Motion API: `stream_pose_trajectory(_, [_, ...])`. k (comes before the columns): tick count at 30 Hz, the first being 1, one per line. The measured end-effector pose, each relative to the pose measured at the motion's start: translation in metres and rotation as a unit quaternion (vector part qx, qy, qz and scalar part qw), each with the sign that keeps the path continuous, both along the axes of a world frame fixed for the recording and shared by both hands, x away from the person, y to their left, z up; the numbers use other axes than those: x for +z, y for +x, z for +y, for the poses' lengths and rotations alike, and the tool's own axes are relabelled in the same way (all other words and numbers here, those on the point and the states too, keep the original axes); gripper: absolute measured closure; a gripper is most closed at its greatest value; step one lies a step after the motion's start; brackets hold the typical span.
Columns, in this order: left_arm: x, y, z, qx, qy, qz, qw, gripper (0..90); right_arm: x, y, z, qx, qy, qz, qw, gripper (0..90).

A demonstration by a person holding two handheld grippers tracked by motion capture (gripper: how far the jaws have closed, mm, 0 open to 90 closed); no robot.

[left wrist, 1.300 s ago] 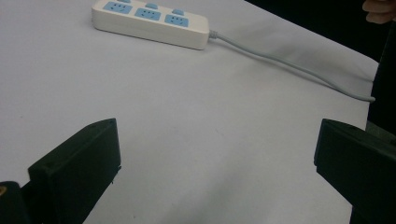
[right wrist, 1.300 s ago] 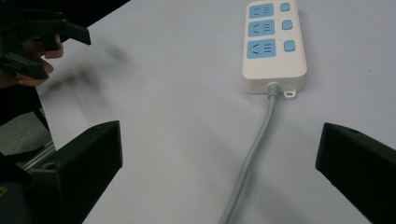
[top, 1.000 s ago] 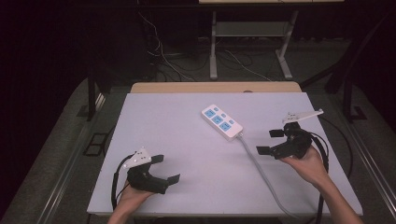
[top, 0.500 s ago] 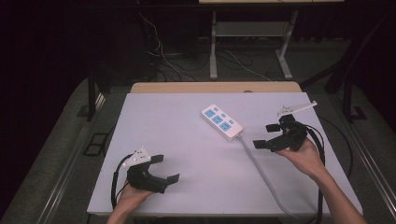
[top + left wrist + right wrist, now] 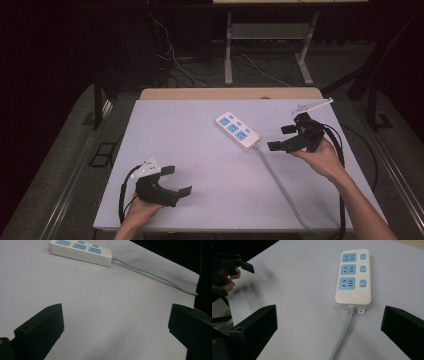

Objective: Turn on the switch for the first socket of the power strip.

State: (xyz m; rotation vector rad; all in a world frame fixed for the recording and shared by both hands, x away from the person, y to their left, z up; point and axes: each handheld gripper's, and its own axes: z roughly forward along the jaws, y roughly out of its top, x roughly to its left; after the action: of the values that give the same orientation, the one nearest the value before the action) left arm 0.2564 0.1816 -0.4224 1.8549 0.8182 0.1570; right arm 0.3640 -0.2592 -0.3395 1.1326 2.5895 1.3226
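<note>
— Closing in on the power strip (image 5: 238, 131), is it? The right gripper (image 5: 284, 138) looks nearer to it than it was a second ago.

— Yes. It sat further right and a bit nearer the person then; now it has swung left, and its jaws point at the strip's cable end. They stand wide apart with nothing between them. In the right gripper view the strip (image 5: 353, 280) lies just ahead, cable (image 5: 343, 337) running back toward the camera between the two jaws.

— Touching yet?

— No, apart, though close. The strip lies flat on the table (image 5: 175, 130), right of centre and toward the far side, sockets up, cable trailing off the near edge.

— And the left gripper (image 5: 173, 181)?

— Unmoved, at the near left corner, low over the table. Jaws spread wide, empty. Its own view shows the strip (image 5: 80, 251) well away across bare tabletop.

— So what does the shift mean?

— I'd judge the right hand is starting a reach for the strip, probably at the cable end or a switch. Nothing is gripped; the work has barely begun.
</note>
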Motion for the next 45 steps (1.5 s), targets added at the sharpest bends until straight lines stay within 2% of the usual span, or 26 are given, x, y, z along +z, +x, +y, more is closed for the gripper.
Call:
stream_pose_trajectory(20, [0.000, 0.001, 0.000, 0.000, 0.001, 0.000, 1.0000, 0.0, 0.012, 0.024, 0.013, 0.002, -0.016, 0.005, 0.9999, 0.1])
stream_pose_trajectory(27, [0.000, 0.000, 0.000, 0.000, 0.002, 0.001, 1.0000, 0.0, 0.014, 0.040, 0.025, 0.000, -0.025, 0.010, 0.9996, 0.1])
stream_pose_trajectory(45, [0.000, 0.000, 0.001, 0.002, -0.005, 0.002, 1.0000, 0.0, 0.013, 0.067, 0.041, -0.020, -0.017, 0.013, 0.9996, 0.1])
